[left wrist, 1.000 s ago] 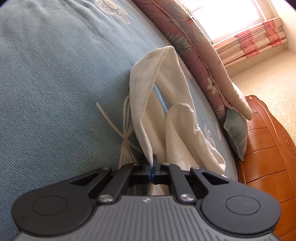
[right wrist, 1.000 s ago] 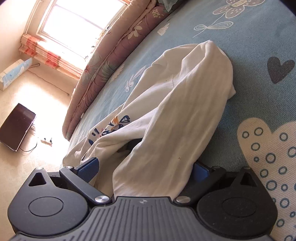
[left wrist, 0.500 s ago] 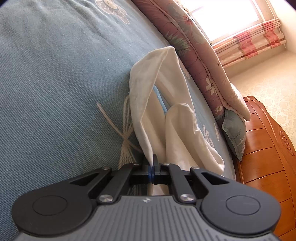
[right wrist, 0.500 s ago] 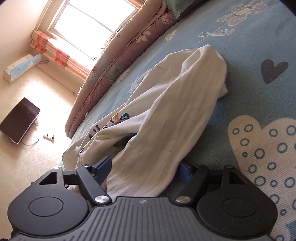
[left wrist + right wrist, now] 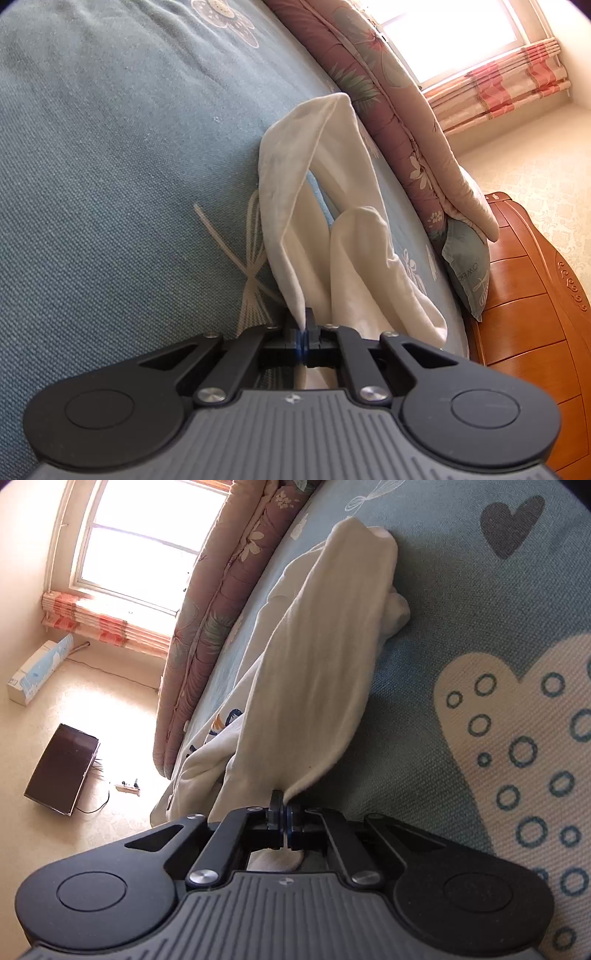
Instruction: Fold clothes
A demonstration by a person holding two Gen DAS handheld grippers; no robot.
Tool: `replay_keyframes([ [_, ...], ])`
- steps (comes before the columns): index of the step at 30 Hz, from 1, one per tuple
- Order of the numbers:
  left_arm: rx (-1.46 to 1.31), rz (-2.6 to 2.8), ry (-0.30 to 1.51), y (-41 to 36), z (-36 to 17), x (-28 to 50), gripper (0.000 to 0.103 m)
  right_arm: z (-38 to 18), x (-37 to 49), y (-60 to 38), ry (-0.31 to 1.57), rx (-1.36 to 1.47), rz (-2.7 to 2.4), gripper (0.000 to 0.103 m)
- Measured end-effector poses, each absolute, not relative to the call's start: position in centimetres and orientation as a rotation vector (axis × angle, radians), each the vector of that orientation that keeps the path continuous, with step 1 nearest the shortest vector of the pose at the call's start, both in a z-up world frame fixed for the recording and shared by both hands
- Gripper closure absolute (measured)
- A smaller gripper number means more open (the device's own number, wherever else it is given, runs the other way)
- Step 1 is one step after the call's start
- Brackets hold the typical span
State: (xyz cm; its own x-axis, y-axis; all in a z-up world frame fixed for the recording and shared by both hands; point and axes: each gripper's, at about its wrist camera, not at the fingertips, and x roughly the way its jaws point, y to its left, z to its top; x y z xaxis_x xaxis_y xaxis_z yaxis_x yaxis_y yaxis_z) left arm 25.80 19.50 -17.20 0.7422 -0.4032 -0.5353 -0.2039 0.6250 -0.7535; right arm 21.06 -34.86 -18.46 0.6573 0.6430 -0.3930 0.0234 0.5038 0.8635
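Surface: blue patterned bedspread [image 5: 110, 184] fills both views; floor is seen at far left of the right wrist view.
Left gripper [image 5: 303, 332]: pressed together on a thin hem of the white garment [image 5: 295, 206], at lower centre.
Right gripper [image 5: 284, 812]: pinched on a garment [image 5: 325, 657] edge.
Slip risk: little cloth is held; a tug could free it.
Drag risk: the trailing bulk, at centre left near the bed edge, could be bunched or pulled off.
Far: quilt [image 5: 221, 590] may be snagged.

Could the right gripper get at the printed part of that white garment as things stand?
Probably not right away: the right gripper is shut on the white garment, and a lifted fold of it lies between the gripper and the print. It would need to let go first.
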Motion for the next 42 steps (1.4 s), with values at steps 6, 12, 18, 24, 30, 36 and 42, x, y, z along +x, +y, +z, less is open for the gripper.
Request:
replay_keyframes([
  [6, -0.889, -0.1, 0.787, 19.4, -16.4, 26.0, 0.096, -17.1, 20.4, -35.1, 0.794, 0.932, 0.381, 0.099],
  [12, -0.777, -0.071, 0.83, 20.1, -13.4, 25.5, 0.1, -12.8, 20.3, -37.3, 0.758, 0.724, 0.287, 0.099],
  [18, -0.653, 0.008, 0.836, 22.4, -10.3, 25.1, 0.1, -8.5, 21.4, -41.3, 0.782, 0.394, 0.123, 0.099],
  [24, -0.542, 0.127, 0.847, 25.3, -8.0, 26.0, 0.101, -7.1, 23.2, -45.1, 0.841, 0.134, -0.014, 0.099],
  [30, -0.467, 0.216, 0.86, 27.7, -7.0, 28.0, 0.101, -6.3, 26.2, -45.7, 0.892, -0.175, -0.098, 0.099],
  [36, -0.512, 0.235, 0.896, 29.3, -8.1, 30.2, 0.099, -6.9, 28.5, -44.9, 0.918, -0.301, -0.163, 0.091],
  [42, -0.494, 0.219, 0.932, 29.1, -9.2, 28.2, 0.092, -8.0, 26.2, -45.0, 0.96, -0.227, -0.17, 0.074],
])
